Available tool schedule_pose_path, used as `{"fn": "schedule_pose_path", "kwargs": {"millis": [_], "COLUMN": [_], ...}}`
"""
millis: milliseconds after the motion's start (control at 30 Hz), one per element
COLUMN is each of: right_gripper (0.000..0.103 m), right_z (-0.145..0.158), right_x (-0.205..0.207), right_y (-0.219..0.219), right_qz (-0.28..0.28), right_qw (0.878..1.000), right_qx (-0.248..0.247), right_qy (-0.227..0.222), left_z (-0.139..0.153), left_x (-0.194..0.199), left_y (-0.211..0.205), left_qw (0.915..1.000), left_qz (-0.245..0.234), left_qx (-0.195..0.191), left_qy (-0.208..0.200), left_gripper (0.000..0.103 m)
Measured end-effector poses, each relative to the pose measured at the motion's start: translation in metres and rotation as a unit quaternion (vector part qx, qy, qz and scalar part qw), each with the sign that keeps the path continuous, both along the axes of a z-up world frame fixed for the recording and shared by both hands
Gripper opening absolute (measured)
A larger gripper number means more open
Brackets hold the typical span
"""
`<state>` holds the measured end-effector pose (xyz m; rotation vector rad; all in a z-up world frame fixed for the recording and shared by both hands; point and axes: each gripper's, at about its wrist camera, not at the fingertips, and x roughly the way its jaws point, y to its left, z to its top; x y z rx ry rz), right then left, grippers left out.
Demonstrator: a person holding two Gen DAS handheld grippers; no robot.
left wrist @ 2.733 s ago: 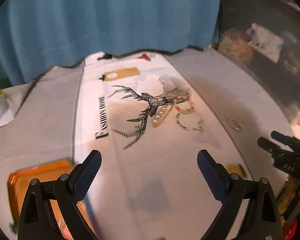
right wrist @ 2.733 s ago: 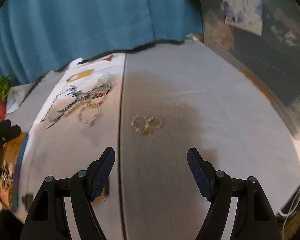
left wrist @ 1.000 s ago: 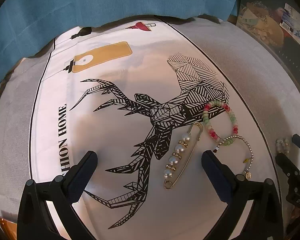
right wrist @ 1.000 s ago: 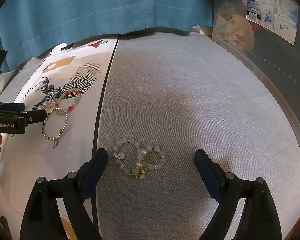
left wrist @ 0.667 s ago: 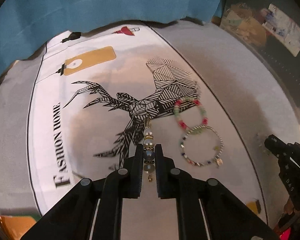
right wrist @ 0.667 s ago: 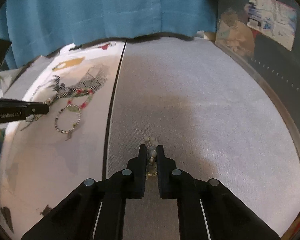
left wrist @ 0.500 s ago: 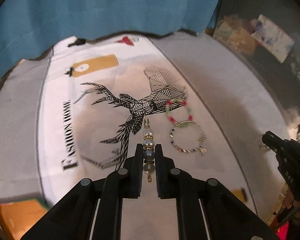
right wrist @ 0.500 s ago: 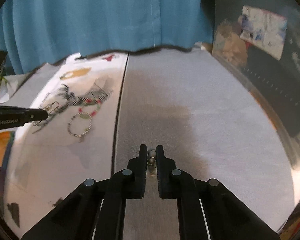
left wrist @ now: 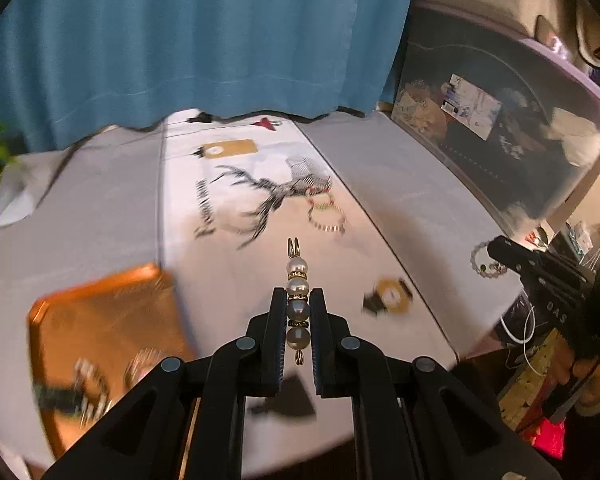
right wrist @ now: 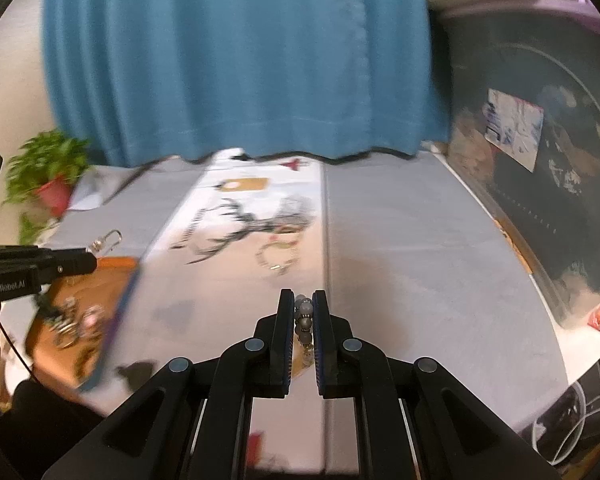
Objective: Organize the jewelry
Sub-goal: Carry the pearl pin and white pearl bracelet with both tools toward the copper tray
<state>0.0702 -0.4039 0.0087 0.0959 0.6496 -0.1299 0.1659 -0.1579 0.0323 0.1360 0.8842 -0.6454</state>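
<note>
So we've got the left gripper [left wrist: 297, 312] clamped on the pearl pin [left wrist: 297, 300], held up off the table with its gold loop end poking out past the fingertips. Our right gripper [right wrist: 303, 320] is squeezed tight on the bead bracelet [right wrist: 304, 322], a bunched string of greyish beads sitting between the pads (it shows as a dangling loop at the tip in the left wrist view).

Both pieces are in the air over the grey tablecloth [right wrist: 420, 248]. Down on the white deer-print cloth [left wrist: 236, 208] two more bracelets lie side by side, a red-and-green one [left wrist: 320, 196] and a silvery one [left wrist: 327, 222], touching or nearly so.

The orange tray [left wrist: 100, 320] sits at the left near the table edge, with some blurry jewelry already in it (too smeared to name). A potted plant [right wrist: 46, 168] stands far left by the blue curtain [right wrist: 236, 60].
</note>
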Motion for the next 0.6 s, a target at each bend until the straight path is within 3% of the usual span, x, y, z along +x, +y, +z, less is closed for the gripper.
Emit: {"fn": "schedule_pose_path", "kwargs": {"millis": [367, 600], "right_gripper": [0.009, 0.009], "right_z": [0.006, 0.0], "right_x": [-0.095, -0.134], "right_y": [0.088, 0.138], "right_qz": [0.095, 0.143], "right_qw": [0.995, 0.989], "right_qx": [0.036, 0.022], "right_qy": [0.01, 0.031], "left_z": [0.003, 0.0], "left_x": [-0.132, -0.177], "left_y": [0.114, 0.153], "left_qw": [0.9965, 0.9918], "left_qz": [0.082, 0.124], "left_qx": [-0.01, -0.014], "left_qy": [-0.01, -0.027], "left_gripper": [0.009, 0.009]}}
